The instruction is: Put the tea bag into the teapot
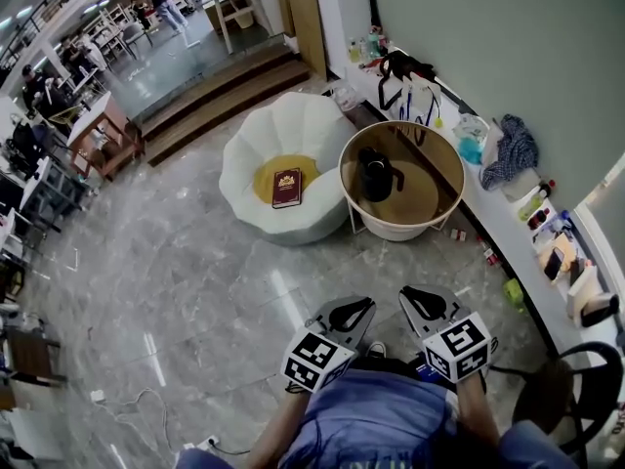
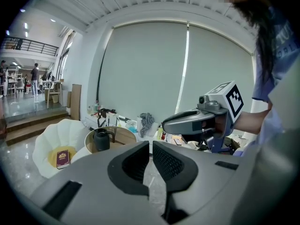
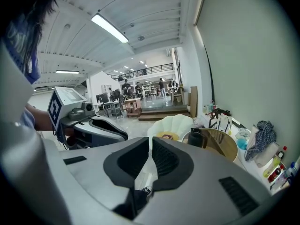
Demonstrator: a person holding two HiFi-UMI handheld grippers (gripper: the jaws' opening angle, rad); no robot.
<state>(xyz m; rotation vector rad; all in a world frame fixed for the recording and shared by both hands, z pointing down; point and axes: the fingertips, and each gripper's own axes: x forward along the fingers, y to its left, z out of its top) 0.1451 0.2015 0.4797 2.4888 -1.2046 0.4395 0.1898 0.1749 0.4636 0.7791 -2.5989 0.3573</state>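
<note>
Marble floor (image 1: 195, 262) fills most of the head view. The work area is a round table (image 1: 402, 231) w/ a raised rim, next to a white chair (image 1: 293, 125) holding a book (image 1: 286, 187). Teapot (image 1: 376, 176) stands upright on the table, left of centre. It's black and squat w/ a handle to one side; lid seems on, but it's too small to be sure. Rim prob. keeps it from sliding off. No tea bag shows in any view, so can't say where it is. Left gripper (image 2: 151, 146) & right gripper (image 3: 151, 144) are both clenched w/ nothing btw the jaws. They're held close to the person's body, well apart from the table. Looks like a rest/start pose, task not begun.
</note>
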